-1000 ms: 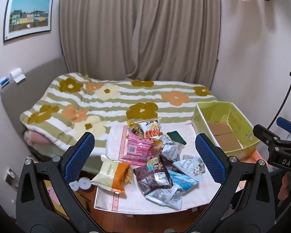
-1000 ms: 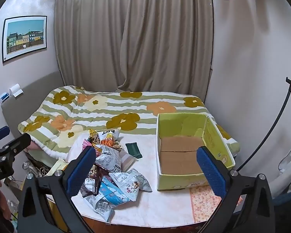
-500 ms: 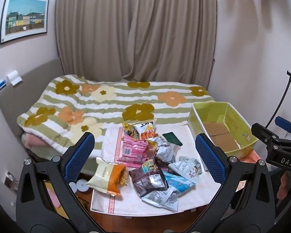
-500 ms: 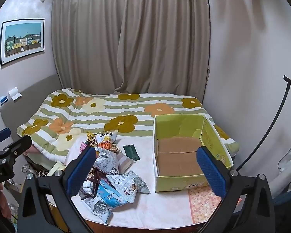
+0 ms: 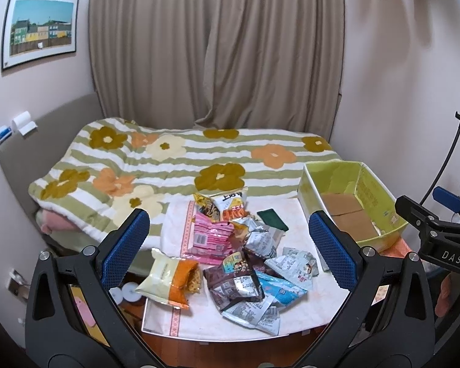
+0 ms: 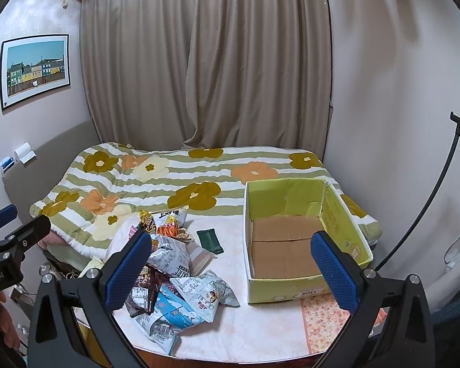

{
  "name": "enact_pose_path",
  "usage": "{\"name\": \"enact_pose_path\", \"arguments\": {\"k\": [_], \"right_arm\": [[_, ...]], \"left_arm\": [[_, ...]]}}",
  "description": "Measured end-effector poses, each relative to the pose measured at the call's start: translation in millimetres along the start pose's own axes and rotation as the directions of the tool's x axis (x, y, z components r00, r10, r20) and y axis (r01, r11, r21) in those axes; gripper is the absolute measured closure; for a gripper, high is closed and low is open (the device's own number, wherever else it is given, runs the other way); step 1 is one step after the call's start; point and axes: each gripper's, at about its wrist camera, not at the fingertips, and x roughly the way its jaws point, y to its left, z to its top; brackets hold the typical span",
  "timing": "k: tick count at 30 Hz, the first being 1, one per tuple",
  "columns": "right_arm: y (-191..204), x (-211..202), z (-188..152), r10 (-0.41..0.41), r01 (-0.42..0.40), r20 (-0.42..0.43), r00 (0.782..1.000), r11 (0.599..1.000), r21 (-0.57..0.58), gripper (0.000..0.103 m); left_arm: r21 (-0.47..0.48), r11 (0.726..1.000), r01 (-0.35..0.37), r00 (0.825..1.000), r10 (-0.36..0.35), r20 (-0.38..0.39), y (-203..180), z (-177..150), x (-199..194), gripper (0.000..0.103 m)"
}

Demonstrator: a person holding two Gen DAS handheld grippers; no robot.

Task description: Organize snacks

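A heap of snack packets (image 5: 239, 254) lies on a small table with a white cloth (image 5: 309, 312); the heap also shows in the right wrist view (image 6: 174, 273). It holds a pink pack (image 5: 210, 236), a cream-and-orange bag (image 5: 168, 282), a brown bag (image 5: 233, 285) and a dark green packet (image 5: 273, 219). An empty yellow-green cardboard box (image 6: 294, 236) stands on the table's right side (image 5: 349, 202). My left gripper (image 5: 227, 245) is open and empty, above the table's near edge. My right gripper (image 6: 230, 266) is open and empty, held back from the box.
A bed with a flowered striped blanket (image 5: 174, 165) runs behind the table, with curtains (image 5: 217, 49) beyond. Walls close in left and right. A black stand (image 6: 438, 202) leans at the right. Small things lie on the floor at the left (image 5: 125, 291).
Both views have pulled back and risen a little, so the table and snacks sit slightly lower and smaller. Both grippers stay open and empty. Nothing on the table has moved.
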Motion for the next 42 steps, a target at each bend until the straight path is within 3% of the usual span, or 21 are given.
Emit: {"name": "enact_pose_path", "arguments": {"k": [42], "right_arm": [[-11, 12, 1, 0.033, -0.033, -0.006, 0.999, 0.999, 0.001, 0.0]], "left_arm": [[0.033, 0.999, -0.021, 1.0, 0.022, -0.021, -19, 8, 12, 0.0]]}}
